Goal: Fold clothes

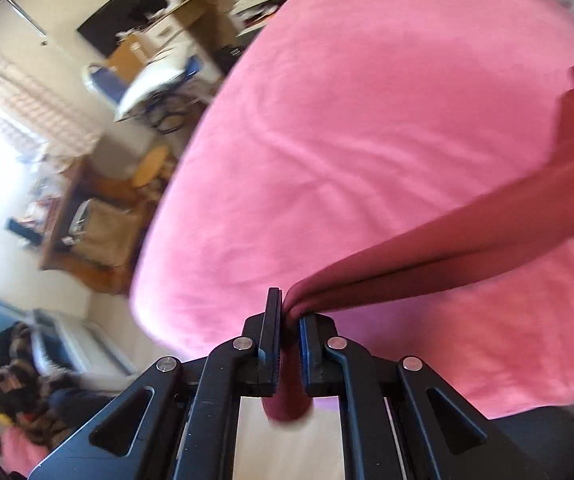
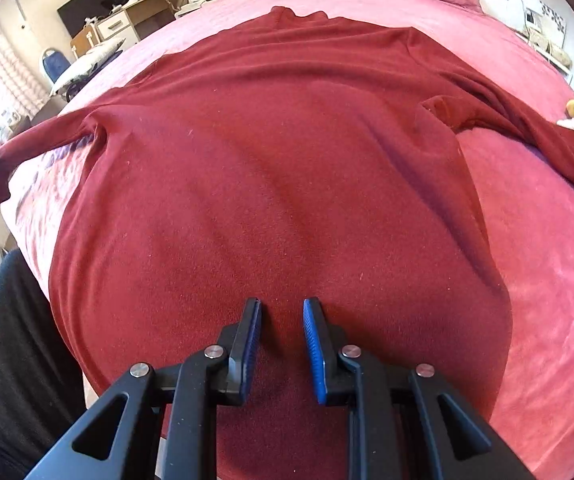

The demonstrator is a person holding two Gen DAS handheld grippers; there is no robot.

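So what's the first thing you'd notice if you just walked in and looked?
The big dark red long-sleeved sweater, spread flat across the middle of the fluffy pink bed blanket. Next, the left gripper, shut on the sweater's sleeve cuff and pulling it out taut over the bed's edge. The right gripper hovers open above the sweater's near hem.

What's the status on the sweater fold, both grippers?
Left gripper shut on sleeve, pulled taut. Right gripper open over red sweater, spread on pink bedspread. Nothing in the way.
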